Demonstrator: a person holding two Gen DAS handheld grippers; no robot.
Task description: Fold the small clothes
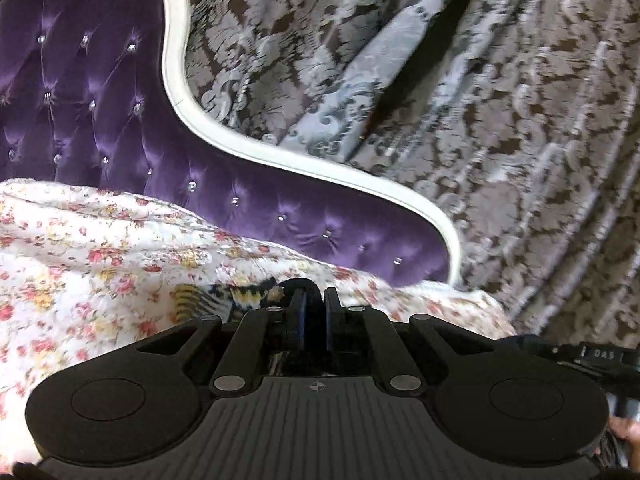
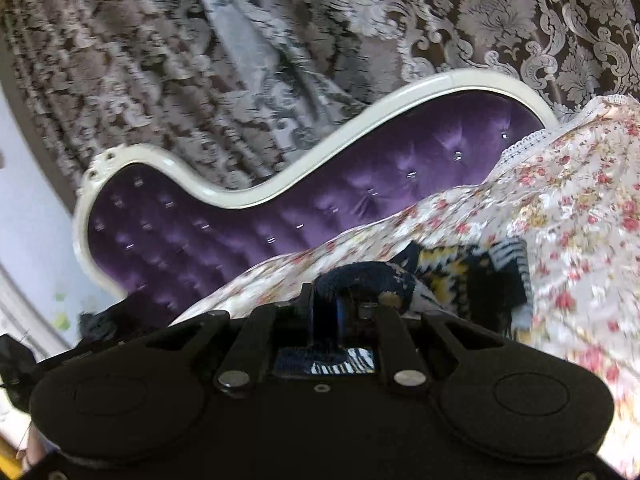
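A small knit garment (image 1: 224, 298), dark navy with a yellow and white pattern, hangs over the flowered bedcover (image 1: 100, 260). My left gripper (image 1: 315, 300) is shut, and a dark edge of the garment lies over its fingertips. In the right wrist view the same garment (image 2: 460, 276) stretches to the right, its navy hem bunched over my right gripper (image 2: 340, 304). That gripper is shut on the fabric, which also shows between the fingers lower down. Both views are blurred.
A purple tufted headboard (image 1: 80, 100) with a white curved frame stands behind the bed, seen also as the headboard (image 2: 240, 232). A brown and silver damask curtain (image 1: 520, 120) hangs behind it. Dark items (image 2: 100, 320) lie at the bed's left edge. A hand (image 1: 624, 436) shows at the lower right.
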